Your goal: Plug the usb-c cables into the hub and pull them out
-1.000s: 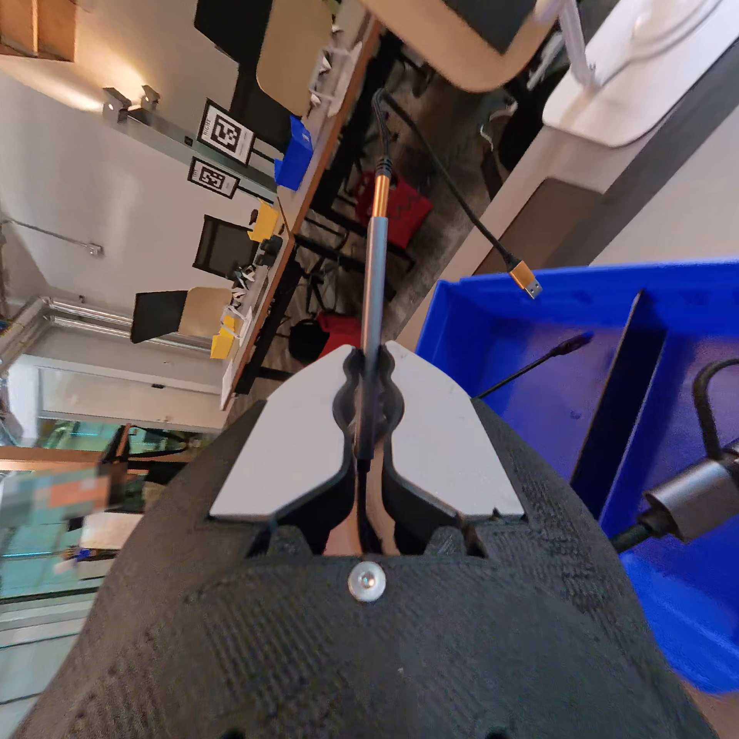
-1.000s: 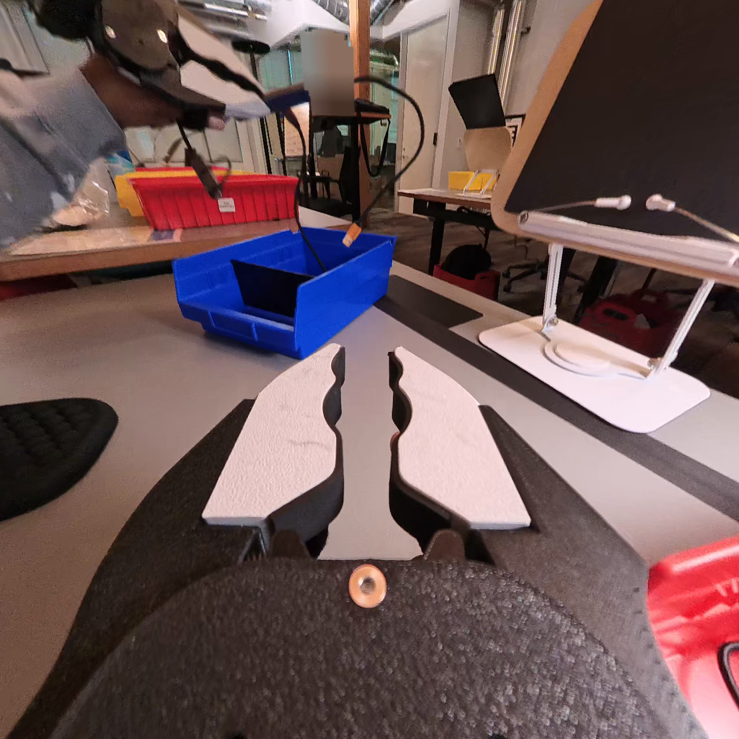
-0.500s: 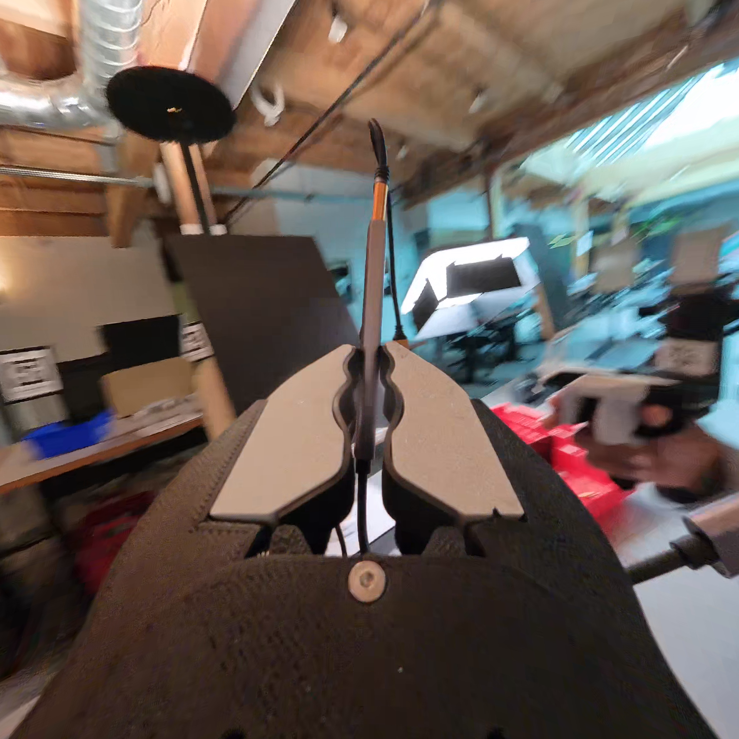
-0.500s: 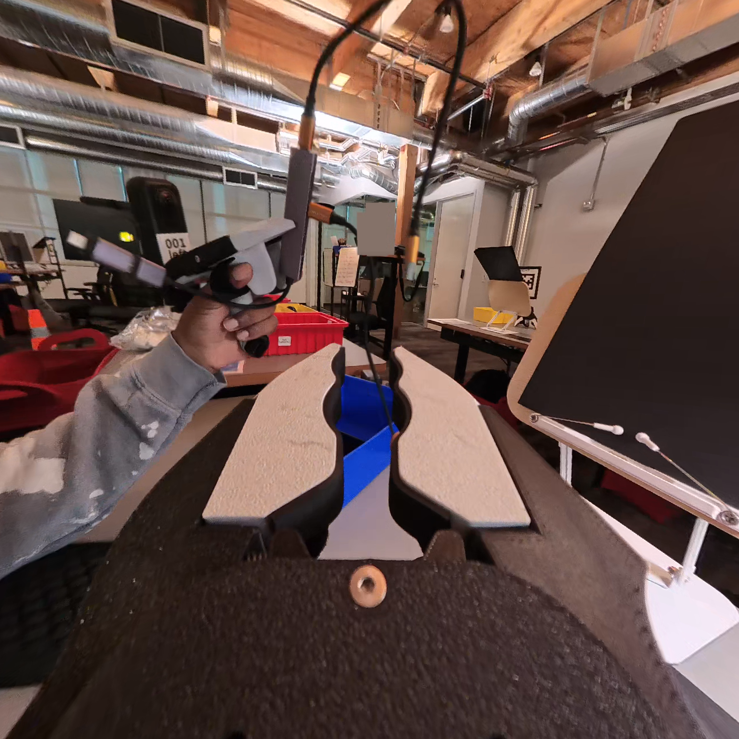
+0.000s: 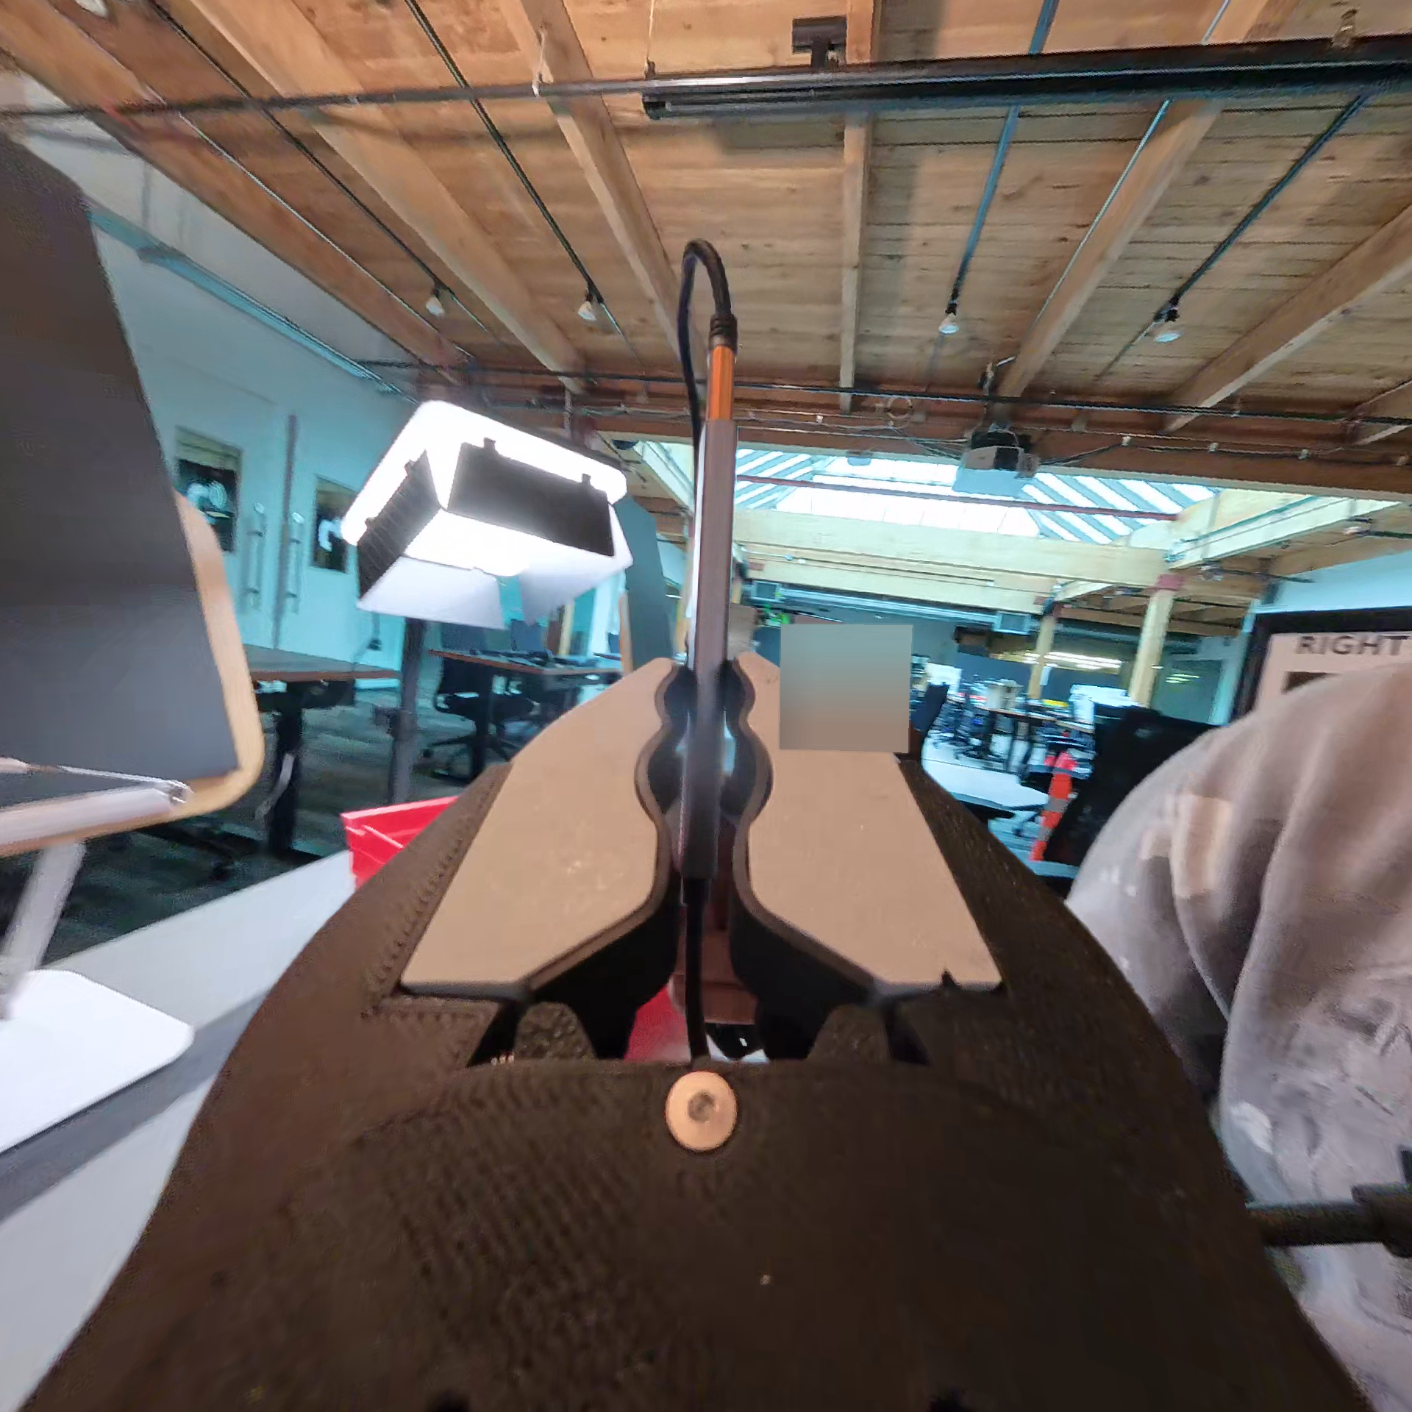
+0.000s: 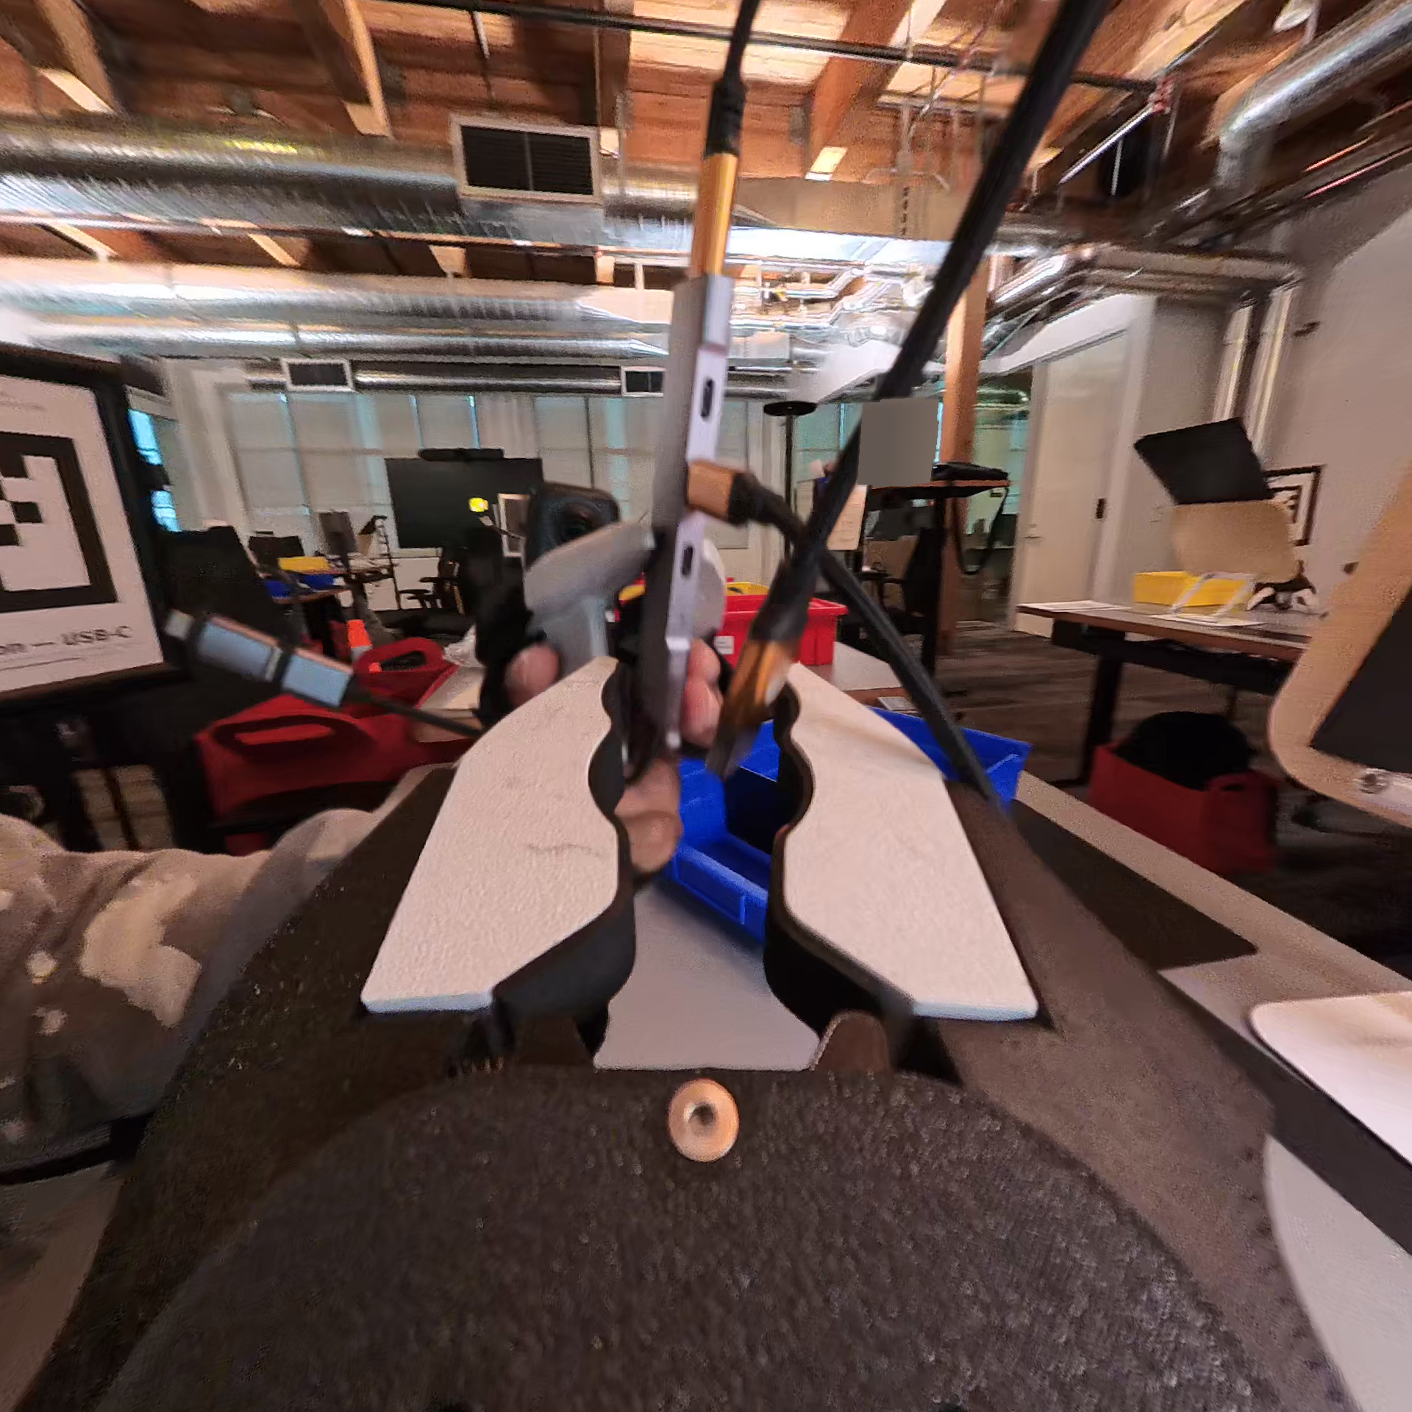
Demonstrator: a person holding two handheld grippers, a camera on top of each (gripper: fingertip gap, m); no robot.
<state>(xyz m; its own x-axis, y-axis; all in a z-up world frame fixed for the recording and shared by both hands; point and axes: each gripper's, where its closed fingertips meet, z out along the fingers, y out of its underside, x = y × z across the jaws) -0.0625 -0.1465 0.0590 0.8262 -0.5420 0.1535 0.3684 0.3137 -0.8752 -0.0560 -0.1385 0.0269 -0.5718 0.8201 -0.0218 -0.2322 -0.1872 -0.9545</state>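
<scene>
Two plugs look seated in the hub (image 6: pixel 691 489), as far as I can judge: one orange-collared plug (image 6: pixel 712 221) in the top end, one orange plug (image 6: pixel 710 489) in a side port. At least two side ports look empty, one above and one below the seated side plug.

My left gripper (image 5: pixel 707 680) is clamped on the hub (image 5: pixel 707 626), jaws closed around the thin grey bar. It stands upright, pointing at the wooden ceiling, with the top plug (image 5: pixel 720 382) and its black lead looping over. From the right wrist view the left gripper (image 6: pixel 649 603) shows farther off, with the hand (image 6: pixel 611 688) behind it.

My right gripper (image 6: pixel 699 733) is open and empty, jaws apart with a clear gap. A loose orange plug (image 6: pixel 752 680) dangles on its black cable just in front of that gap, tip pointing down, not in any port. I can't tell if it touches the right finger. Blur makes exact contact unclear.

Another black cable (image 6: pixel 940 252) crosses diagonally on the right. A grey connector (image 6: pixel 260 657) hangs off to the left; probably the hub's own lead, can't confirm.

Blue bin (image 6: pixel 986 752) sits on the table (image 6: pixel 688 986) behind the fingers.

My read: partway through plugging in. Left to do: grab the loose plug, seat it in a free side port, then pull everything out again.
</scene>
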